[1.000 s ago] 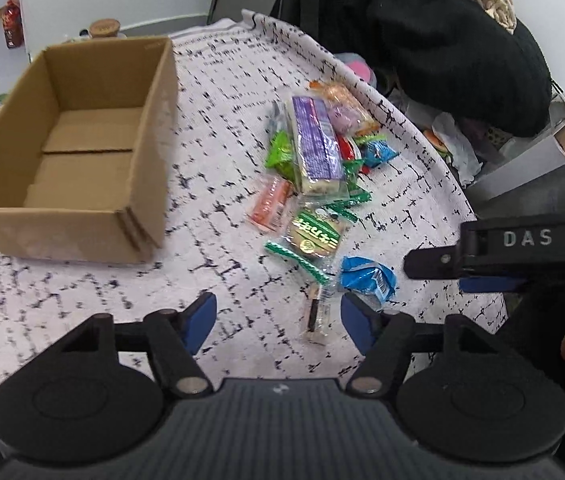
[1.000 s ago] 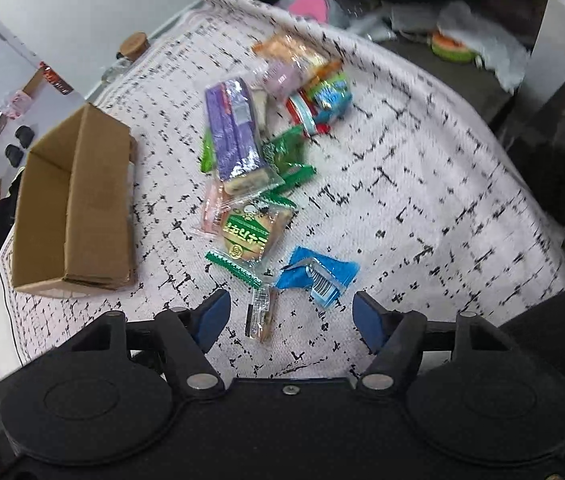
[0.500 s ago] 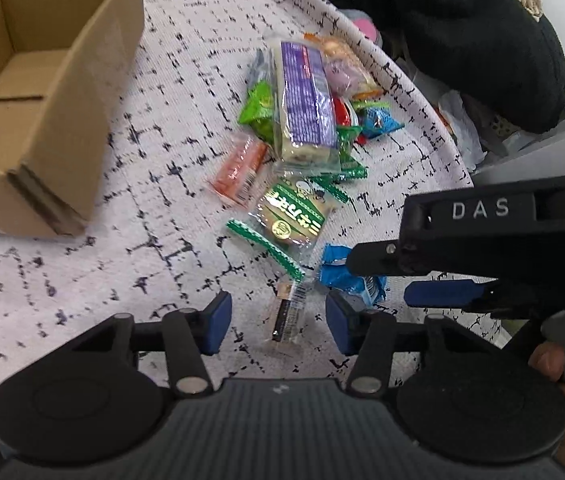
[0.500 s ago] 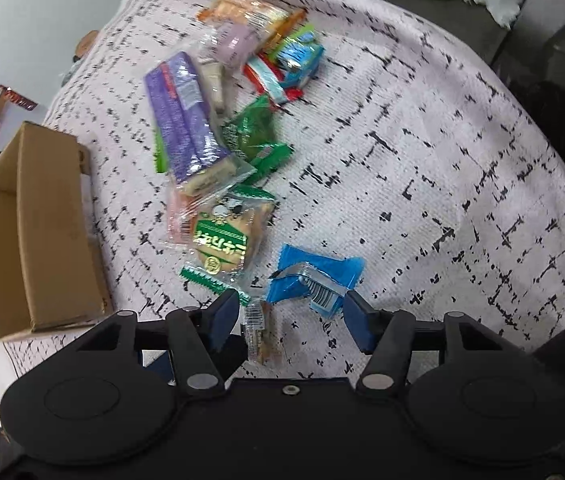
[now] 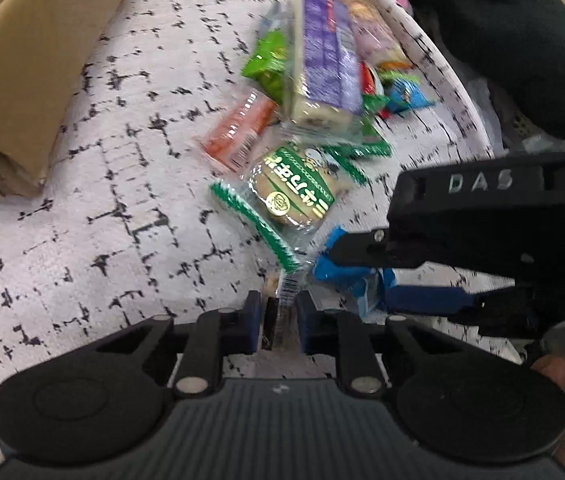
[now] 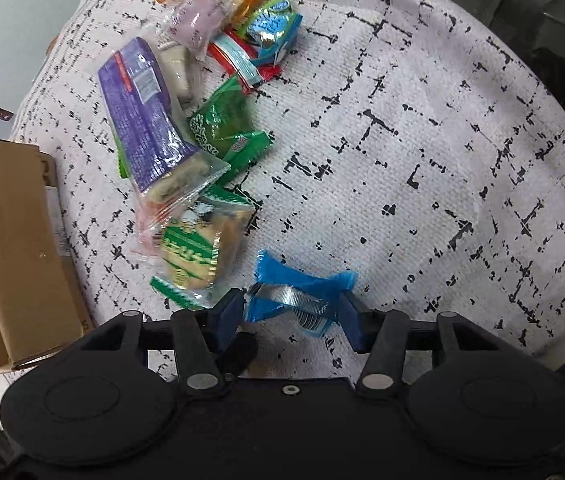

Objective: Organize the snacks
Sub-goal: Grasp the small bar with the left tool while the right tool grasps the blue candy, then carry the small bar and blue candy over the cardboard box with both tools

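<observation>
Snacks in crinkly wrappers lie in a loose pile (image 6: 186, 128) on the white, black-flecked cloth surface (image 6: 422, 160), running from upper left toward lower centre in the right wrist view; the left hand-held gripper (image 5: 278, 312) is clamped nearly closed on a small clear-wrapped dark snack bar (image 5: 280, 300) at lower centre; the right hand-held gripper (image 6: 290, 312), jaws just closing and half wide, straddles a crumpled blue foil snack packet (image 6: 294, 292), both pads at its edges; a brown cardboard box (image 6: 10, 248) sits at left.
</observation>
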